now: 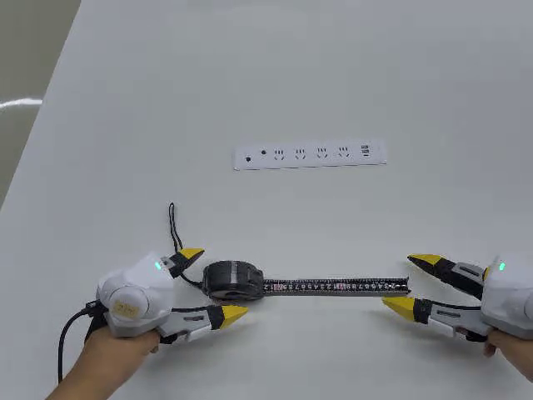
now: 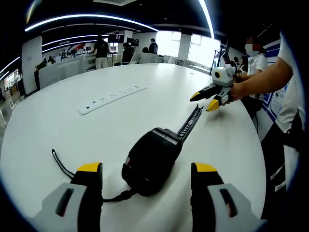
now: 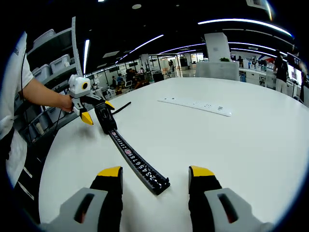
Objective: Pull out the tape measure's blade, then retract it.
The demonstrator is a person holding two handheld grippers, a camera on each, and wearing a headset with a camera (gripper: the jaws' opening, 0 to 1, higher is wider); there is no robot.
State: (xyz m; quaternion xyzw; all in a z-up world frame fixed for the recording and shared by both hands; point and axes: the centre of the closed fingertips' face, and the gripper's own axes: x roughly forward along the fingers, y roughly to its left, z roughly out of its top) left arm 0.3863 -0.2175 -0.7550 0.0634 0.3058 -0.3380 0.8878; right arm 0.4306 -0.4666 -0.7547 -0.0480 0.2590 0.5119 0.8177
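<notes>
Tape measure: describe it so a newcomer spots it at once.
On the white table, near the power strip, the tape measure lies between the left gripper's open jaws. It is the only black case, its numbered blade stretched toward the right gripper.

tape measure case [image 1: 234,280] black | blade [image 1: 336,287] dark, white numerals | fingers [image 1: 231,315] yellow-tipped | table [image 1: 250,83] white

One tape measure [image 1: 234,280], one power strip [image 1: 310,155], two grippers, left gripper [image 1: 215,282], right gripper [image 1: 405,282]

Tape measure [image 1: 233,280] left; blade [image 1: 333,287] rightward; power strip [image 1: 310,155] behind
</notes>
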